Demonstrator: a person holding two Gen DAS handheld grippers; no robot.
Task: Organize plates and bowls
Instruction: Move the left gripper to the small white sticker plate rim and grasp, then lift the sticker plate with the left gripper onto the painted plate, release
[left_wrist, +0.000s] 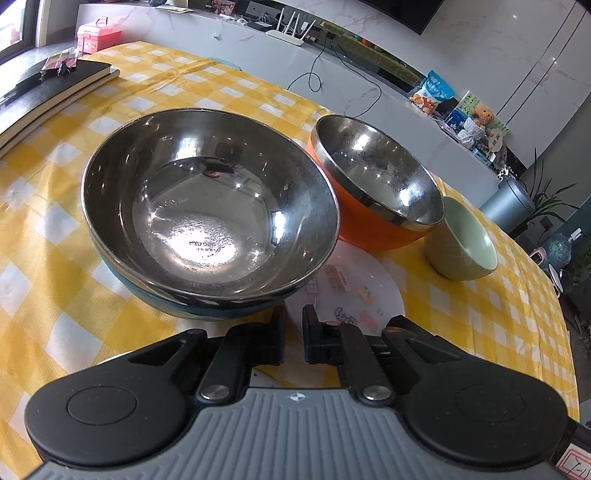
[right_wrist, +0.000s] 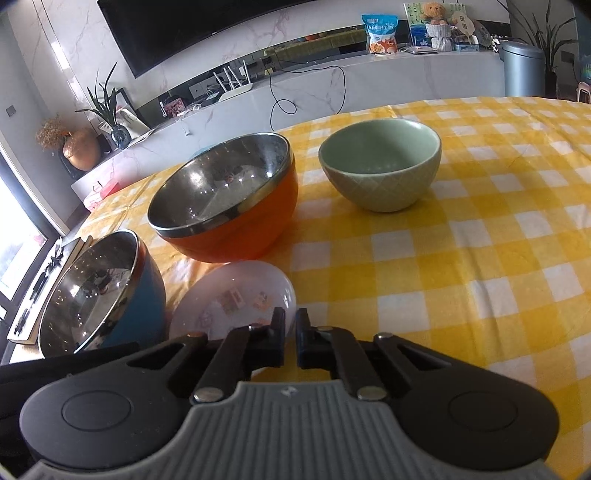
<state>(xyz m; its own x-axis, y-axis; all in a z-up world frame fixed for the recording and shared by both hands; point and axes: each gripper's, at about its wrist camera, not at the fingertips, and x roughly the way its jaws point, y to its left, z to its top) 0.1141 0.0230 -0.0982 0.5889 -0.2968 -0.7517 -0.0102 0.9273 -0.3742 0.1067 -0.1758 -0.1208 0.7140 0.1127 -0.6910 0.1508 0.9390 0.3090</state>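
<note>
Round white plastic plate with small printed pictures (right_wrist: 236, 299) lying flat on yellow-and-white checked tablecloth (right_wrist: 443, 258), near edge between nearly closed fingers of both grippers; real pinch impossible to tell. Left gripper (left_wrist: 293, 332) and right gripper (right_wrist: 290, 332) tilted down. Blue steel-lined bowl (left_wrist: 207, 206) left, orange steel-lined bowl (right_wrist: 229, 199) behind, pale green ceramic bowl (right_wrist: 380, 162) further right.

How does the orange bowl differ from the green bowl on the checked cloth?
The orange bowl has a shiny steel lining and rim; the green bowl is matte, pale green inside, with a criss-cross pattern outside. The orange bowl looks wider than the green bowl. The orange bowl stands next to the white plate; the green bowl stands apart. Both are upright and empty.
</note>
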